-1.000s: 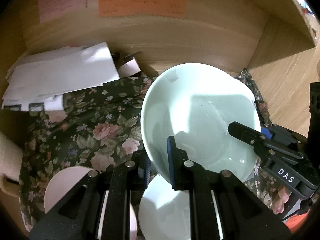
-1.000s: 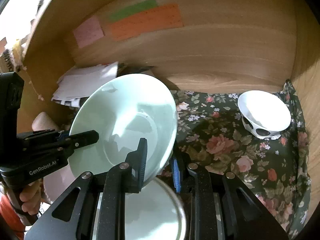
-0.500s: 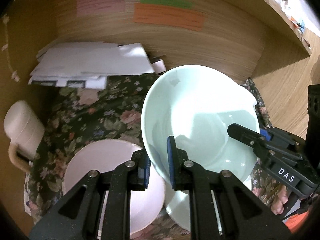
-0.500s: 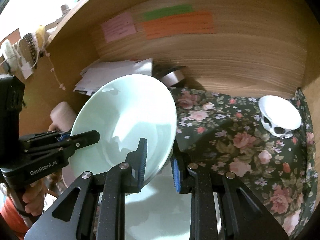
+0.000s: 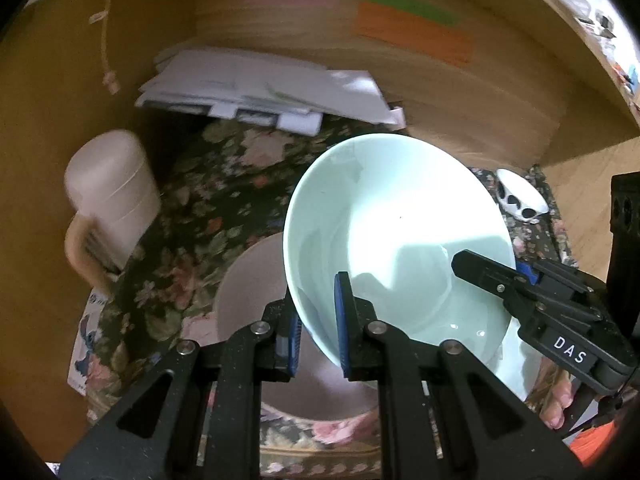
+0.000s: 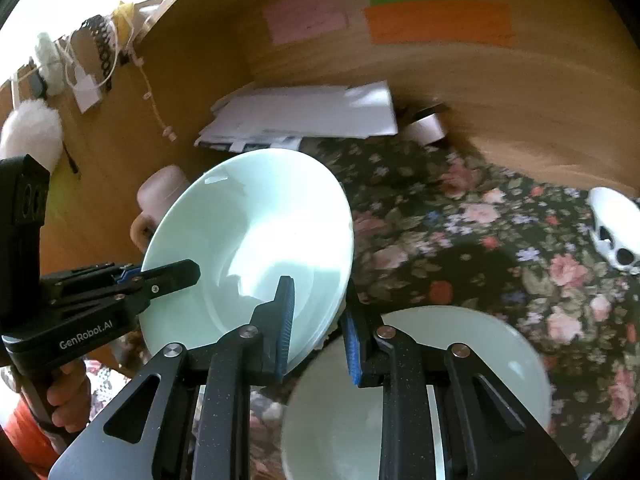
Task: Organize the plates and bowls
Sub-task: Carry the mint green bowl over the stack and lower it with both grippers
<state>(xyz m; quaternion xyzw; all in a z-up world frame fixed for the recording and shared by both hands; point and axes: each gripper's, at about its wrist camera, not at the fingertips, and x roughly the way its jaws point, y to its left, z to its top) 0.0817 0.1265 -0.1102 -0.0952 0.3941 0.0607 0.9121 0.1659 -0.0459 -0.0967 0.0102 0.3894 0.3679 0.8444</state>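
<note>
A pale green bowl (image 5: 392, 232) (image 6: 256, 224) hangs tilted above the floral cloth (image 5: 208, 208), held by both grippers. My left gripper (image 5: 318, 328) is shut on its near rim, blue pads on either side of the wall. My right gripper (image 6: 319, 332) is shut on the opposite rim. Directly below the bowl lies a pink plate (image 5: 252, 300), partly hidden by it. A pale green plate (image 6: 460, 352) lies on the cloth to the right, under my right gripper.
A pink mug (image 5: 108, 200) stands at the left by the wooden side wall. A stack of papers (image 5: 260, 88) and a tape roll (image 6: 428, 128) lie against the back wall. A small white bowl with holes (image 6: 612, 224) sits at the far right.
Both grippers have carried the green bowl leftward across the cloth. It was above the green plate and now hangs over the pink plate; the mug has come into view.
</note>
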